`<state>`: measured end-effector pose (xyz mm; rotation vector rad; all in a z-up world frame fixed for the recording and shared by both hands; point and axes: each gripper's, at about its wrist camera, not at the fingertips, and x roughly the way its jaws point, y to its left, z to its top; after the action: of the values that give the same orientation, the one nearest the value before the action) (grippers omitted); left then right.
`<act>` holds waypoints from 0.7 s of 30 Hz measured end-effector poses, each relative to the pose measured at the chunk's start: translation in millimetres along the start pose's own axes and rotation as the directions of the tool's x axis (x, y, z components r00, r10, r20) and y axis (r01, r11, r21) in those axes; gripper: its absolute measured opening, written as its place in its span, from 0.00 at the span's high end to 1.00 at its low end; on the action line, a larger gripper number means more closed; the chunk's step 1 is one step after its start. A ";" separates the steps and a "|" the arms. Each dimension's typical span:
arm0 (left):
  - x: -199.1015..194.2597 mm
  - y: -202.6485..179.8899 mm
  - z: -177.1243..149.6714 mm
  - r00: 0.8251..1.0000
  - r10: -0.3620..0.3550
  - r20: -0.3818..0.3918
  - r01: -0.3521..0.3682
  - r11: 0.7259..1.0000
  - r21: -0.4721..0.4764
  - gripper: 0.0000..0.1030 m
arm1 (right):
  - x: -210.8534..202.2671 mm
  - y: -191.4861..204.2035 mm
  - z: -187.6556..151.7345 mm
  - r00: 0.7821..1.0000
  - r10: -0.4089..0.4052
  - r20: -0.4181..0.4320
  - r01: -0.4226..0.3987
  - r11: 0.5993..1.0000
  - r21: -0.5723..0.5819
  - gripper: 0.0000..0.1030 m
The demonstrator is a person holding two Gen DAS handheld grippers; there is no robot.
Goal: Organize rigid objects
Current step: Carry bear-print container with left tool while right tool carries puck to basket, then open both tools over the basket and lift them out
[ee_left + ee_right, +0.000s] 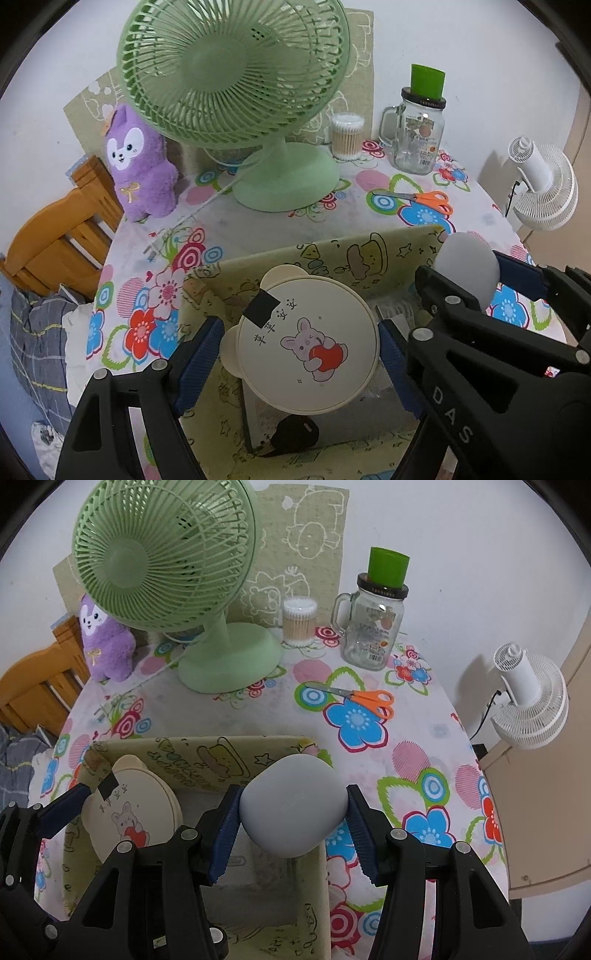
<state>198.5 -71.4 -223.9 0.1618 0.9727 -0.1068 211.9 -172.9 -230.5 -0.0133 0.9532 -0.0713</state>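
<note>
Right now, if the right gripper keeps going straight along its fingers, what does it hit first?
Probably the floor of the open cartoon-printed storage box: the right gripper, shut on a rounded pale-grey object, points down into it. Depth unclear.

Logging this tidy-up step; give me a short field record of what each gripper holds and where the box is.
left gripper: shut on round cream lid with rabbit picture
right gripper: shut on smooth grey egg-shaped object
container: open fabric box with cartoon print, beneath both grippers
surface: table with flowered cloth
</note>
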 end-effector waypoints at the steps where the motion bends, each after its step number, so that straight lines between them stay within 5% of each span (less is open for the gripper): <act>1: 1.1 -0.2 -0.2 1.000 0.000 0.003 0.000 1.000 0.001 0.17 | 0.3 -0.1 0.2 1.000 -0.010 0.005 0.010 1.000 -0.005 0.44; 13: 12.9 -1.0 -0.2 1.000 -0.005 -0.016 0.005 1.000 -0.015 0.17 | -0.2 -3.9 -2.1 0.999 -0.033 0.027 0.033 0.999 0.000 0.44; 21: 7.6 -3.2 -1.3 1.000 0.014 0.002 -0.014 1.000 0.001 0.08 | -2.7 -3.0 -4.7 1.000 -0.020 0.021 0.020 1.000 0.007 0.44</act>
<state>201.2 -74.5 -231.2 0.1696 0.9693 -0.0952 206.3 -175.6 -230.8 -0.0172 0.9319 -0.0928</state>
